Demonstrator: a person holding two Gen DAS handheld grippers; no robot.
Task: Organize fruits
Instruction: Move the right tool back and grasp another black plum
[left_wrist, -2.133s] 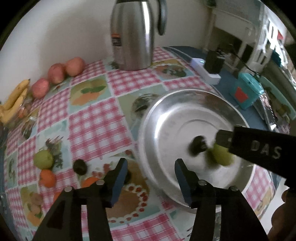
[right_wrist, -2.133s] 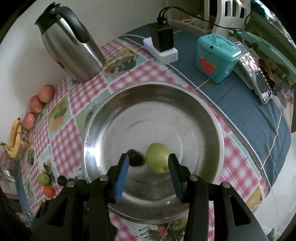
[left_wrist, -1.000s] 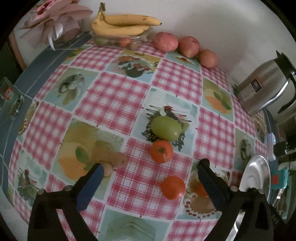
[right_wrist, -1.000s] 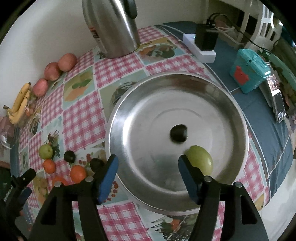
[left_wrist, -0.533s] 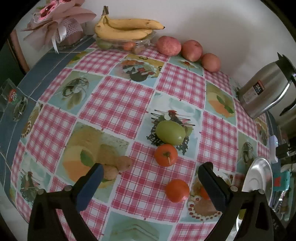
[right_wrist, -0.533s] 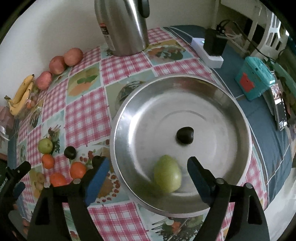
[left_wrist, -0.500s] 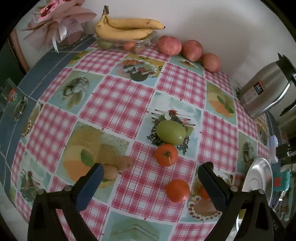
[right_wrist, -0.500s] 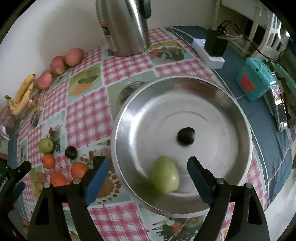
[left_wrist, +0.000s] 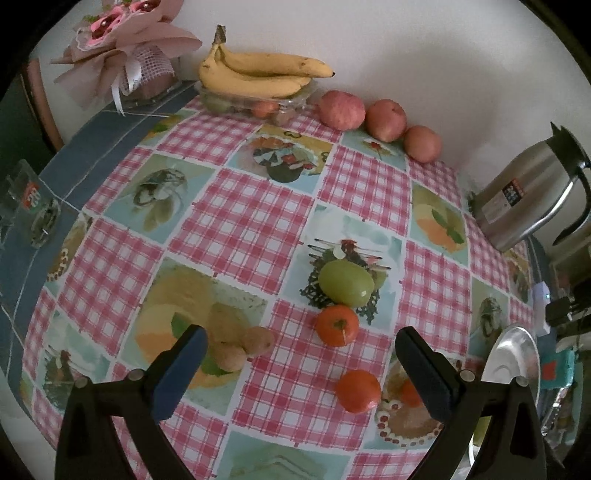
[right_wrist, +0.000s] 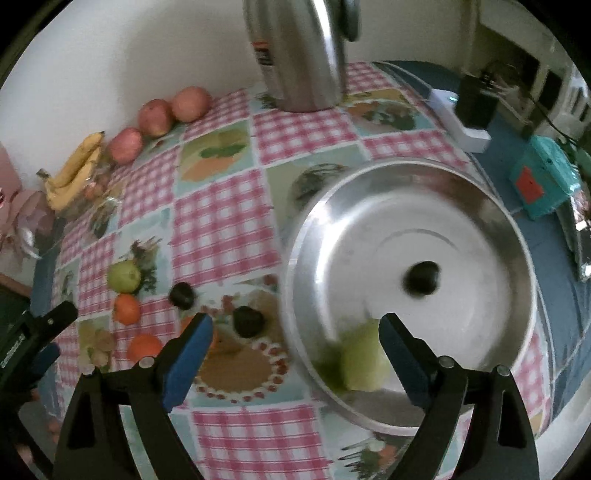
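Steel bowl (right_wrist: 491, 206) interior, possibly pear (right_wrist: 364, 360), shows only rightward.

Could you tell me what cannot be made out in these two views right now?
- Right wrist view: the green fruit in the metal bowl is blurred and partly behind the right gripper finger, so its kind is unclear.
- Right wrist view: the dark fruit in the bowl is smeared by motion.
- Left wrist view: the bowl is cut off behind the left gripper arm; its contents are hidden.
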